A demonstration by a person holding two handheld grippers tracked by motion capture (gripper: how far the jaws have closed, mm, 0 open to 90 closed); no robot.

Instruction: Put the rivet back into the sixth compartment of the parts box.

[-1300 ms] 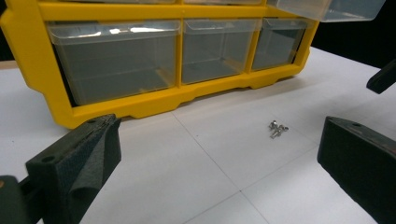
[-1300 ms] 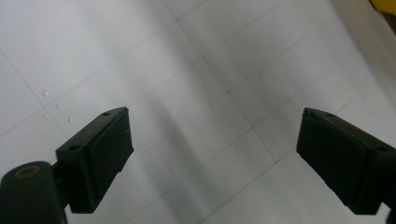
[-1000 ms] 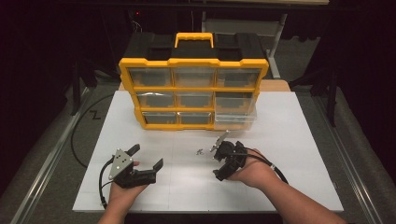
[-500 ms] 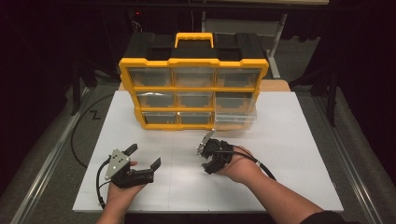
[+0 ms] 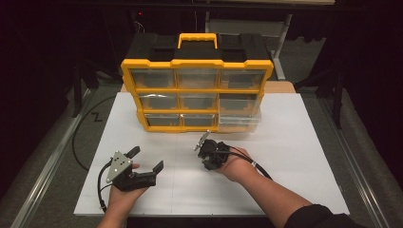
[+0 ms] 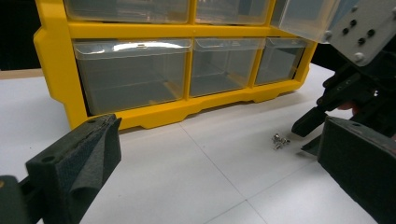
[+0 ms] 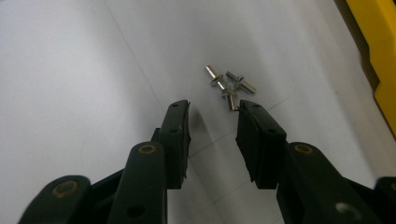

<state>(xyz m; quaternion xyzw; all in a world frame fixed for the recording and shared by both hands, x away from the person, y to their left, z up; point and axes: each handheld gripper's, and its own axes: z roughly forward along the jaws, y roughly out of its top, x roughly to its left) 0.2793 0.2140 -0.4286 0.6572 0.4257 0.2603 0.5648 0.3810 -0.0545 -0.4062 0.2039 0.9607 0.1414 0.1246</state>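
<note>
We saw the screws lying just past the right gripper tips, toward the organiser; jaws just narrowing, grasping nothing. Left gripper released, farther off.

Left tongs held low near the worktop's near-left corner, jaws spread wide, nothing between them, forearm entering from the near edge. Right tongs angled down toward the worktop's middle, jaws just narrowed to a small gap, nothing between them, right hand wrapped behind.
</note>
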